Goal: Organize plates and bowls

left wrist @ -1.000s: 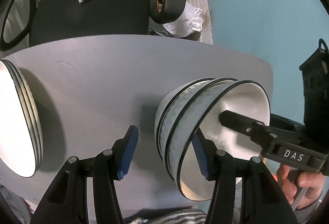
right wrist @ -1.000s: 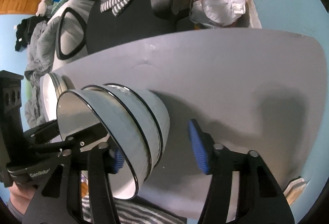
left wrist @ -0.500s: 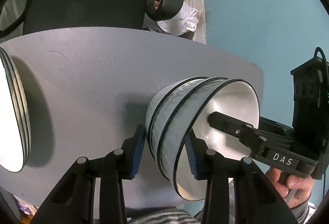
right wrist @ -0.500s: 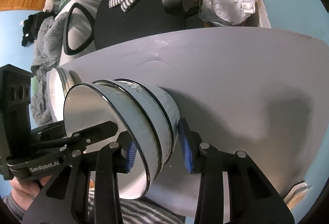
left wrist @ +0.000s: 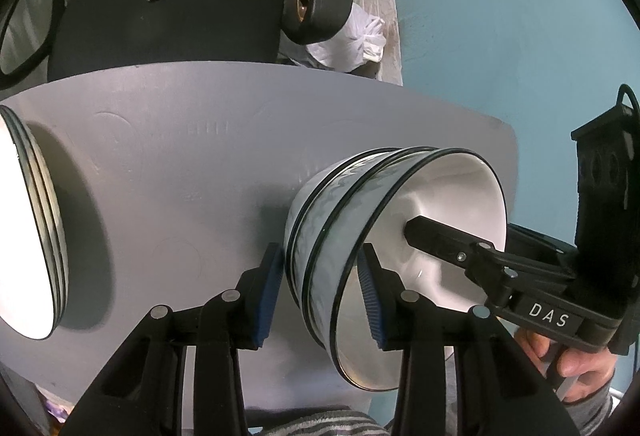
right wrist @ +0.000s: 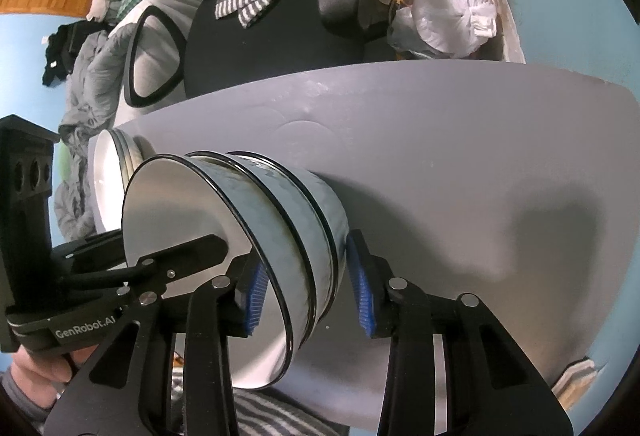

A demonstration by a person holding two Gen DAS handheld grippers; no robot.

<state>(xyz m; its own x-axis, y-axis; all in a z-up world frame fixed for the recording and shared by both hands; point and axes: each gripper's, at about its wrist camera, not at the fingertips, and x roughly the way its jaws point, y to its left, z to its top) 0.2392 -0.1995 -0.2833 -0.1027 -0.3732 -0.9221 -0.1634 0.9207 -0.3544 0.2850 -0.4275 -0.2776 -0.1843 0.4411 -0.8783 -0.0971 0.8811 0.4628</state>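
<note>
With both grippers clamped on the bowl stack (left wrist: 384,236), left gripper (left wrist: 320,292) grips its near-left wall, right gripper (right wrist: 308,292) its opposite wall. Plate stack (left wrist: 28,228) sits well left of the bowls.

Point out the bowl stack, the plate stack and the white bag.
bowl stack (left wrist: 344,220), left wrist view, patterned outer wall
plate stack (left wrist: 24,236), left wrist view, white face
white bag (right wrist: 444,20), right wrist view, bulging middle

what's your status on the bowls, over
Left gripper and right gripper both clamped on the bowl stack, opposite rims. Plate stack sits apart. Nothing in the way.
</note>
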